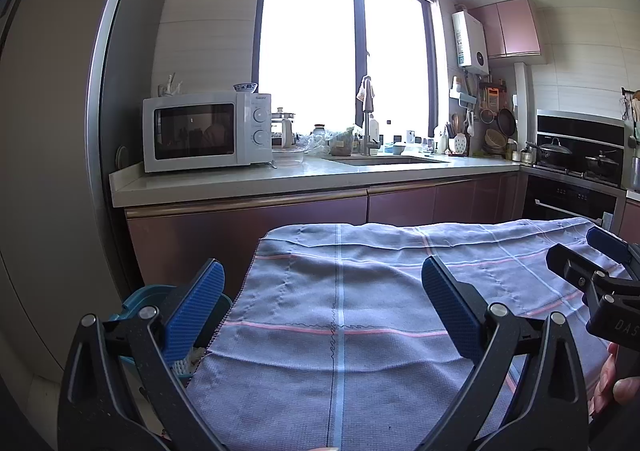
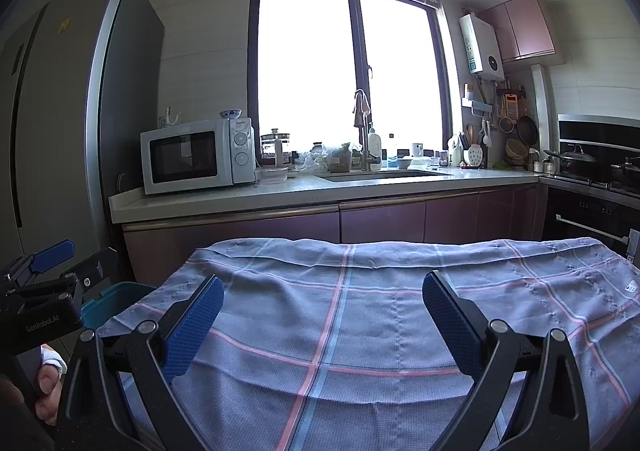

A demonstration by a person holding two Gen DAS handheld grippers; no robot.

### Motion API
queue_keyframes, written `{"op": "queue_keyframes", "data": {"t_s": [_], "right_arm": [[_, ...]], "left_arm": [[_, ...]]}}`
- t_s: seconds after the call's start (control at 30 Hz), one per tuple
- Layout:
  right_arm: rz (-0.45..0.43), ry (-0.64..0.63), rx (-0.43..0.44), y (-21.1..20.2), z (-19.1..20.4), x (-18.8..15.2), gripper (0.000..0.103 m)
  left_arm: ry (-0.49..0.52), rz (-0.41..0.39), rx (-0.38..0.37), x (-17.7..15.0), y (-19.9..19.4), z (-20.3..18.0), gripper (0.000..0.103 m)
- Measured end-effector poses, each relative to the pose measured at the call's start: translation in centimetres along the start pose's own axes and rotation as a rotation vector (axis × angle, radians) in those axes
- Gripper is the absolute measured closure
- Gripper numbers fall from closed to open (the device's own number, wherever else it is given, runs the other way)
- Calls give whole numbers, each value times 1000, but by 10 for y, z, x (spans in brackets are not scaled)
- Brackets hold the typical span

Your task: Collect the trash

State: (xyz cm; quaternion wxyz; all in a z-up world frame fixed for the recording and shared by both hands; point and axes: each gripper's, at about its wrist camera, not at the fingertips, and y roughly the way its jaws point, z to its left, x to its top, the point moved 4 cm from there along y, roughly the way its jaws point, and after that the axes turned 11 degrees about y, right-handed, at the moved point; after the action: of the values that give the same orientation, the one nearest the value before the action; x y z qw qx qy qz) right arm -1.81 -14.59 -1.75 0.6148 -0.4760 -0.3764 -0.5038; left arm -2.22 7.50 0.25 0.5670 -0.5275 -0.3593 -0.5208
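Note:
My left gripper [image 1: 324, 291] is open over the left part of a table under a grey-blue checked cloth [image 1: 360, 351], nothing between its blue pads [image 1: 196, 307]. My right gripper [image 2: 324, 315] is also open and empty, over the cloth [image 2: 360, 331] further right. Each gripper shows at the edge of the other's view: the right one [image 1: 578, 249], the left one [image 2: 76, 257]. A teal bin [image 1: 136, 299] [image 2: 108, 303] stands below the table's left edge, with something white [image 1: 187, 365] inside. I see no loose trash on the cloth.
Beyond the table runs a kitchen counter [image 1: 248, 183] with a white microwave [image 1: 200, 131], a sink [image 1: 384, 160] and clutter under a bright window. A tall fridge [image 2: 52, 139] stands left, a stove with pots [image 1: 576, 159] right. A person's hand [image 2: 46, 391] holds the left gripper's handle.

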Motion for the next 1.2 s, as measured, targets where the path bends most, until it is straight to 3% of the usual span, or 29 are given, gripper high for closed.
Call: {"op": "queue_keyframes", "data": {"t_s": [1.2], "right_arm": [[1,-4,3,2,-3,1,7]], "left_arm": [[3,3,-4,-2,3,-2,6]]}}
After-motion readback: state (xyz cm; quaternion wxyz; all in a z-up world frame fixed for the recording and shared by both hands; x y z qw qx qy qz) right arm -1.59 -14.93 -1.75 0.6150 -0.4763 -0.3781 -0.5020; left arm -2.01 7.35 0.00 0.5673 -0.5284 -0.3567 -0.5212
